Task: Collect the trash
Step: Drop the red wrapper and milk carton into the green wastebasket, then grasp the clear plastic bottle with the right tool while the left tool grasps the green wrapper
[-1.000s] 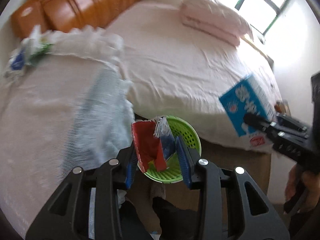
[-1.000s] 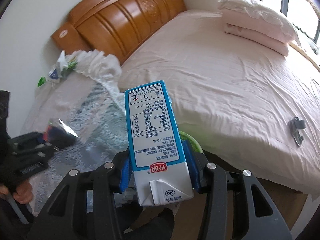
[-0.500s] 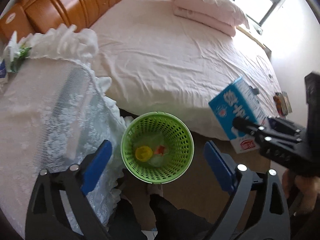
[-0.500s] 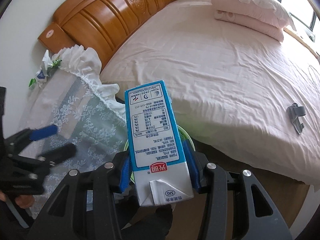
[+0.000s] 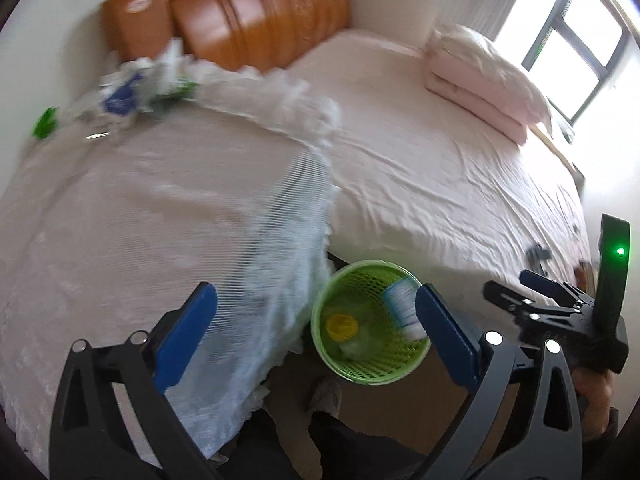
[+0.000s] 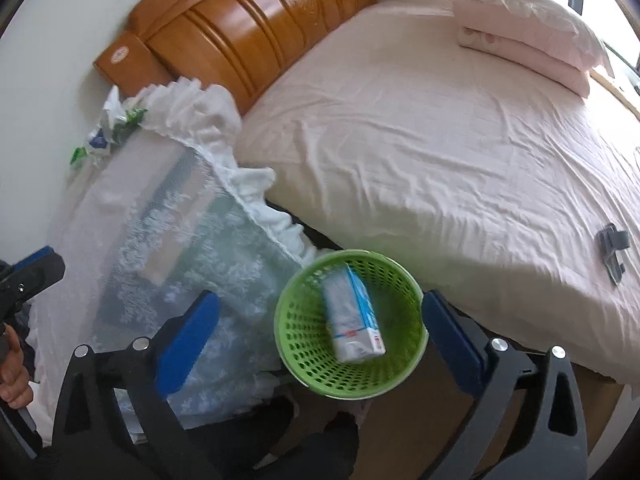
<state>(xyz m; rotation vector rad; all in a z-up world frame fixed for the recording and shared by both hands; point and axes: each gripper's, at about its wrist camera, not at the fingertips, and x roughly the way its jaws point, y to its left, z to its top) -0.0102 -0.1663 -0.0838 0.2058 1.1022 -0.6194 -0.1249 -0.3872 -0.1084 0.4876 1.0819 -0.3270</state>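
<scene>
A green mesh basket stands on the floor between the bed and a lace-covered side table. A blue-and-white milk carton lies inside it, beside a yellow lid and other scraps. My left gripper hangs above the basket, its jaws opening wide with nothing between them. My right gripper also hovers over the basket, jaws opening, the carton below and free of the pads. Crumpled wrappers lie at the far end of the table.
The pink bed fills the right side, with folded pillows and a wooden headboard. A grey clip lies on the sheet. The lace cloth drapes over the table edge. A person's legs and foot stand below the basket.
The left gripper opened and its red wrapper went into the basket, then it swung left. The right gripper opened and the milk carton fell into the basket.
</scene>
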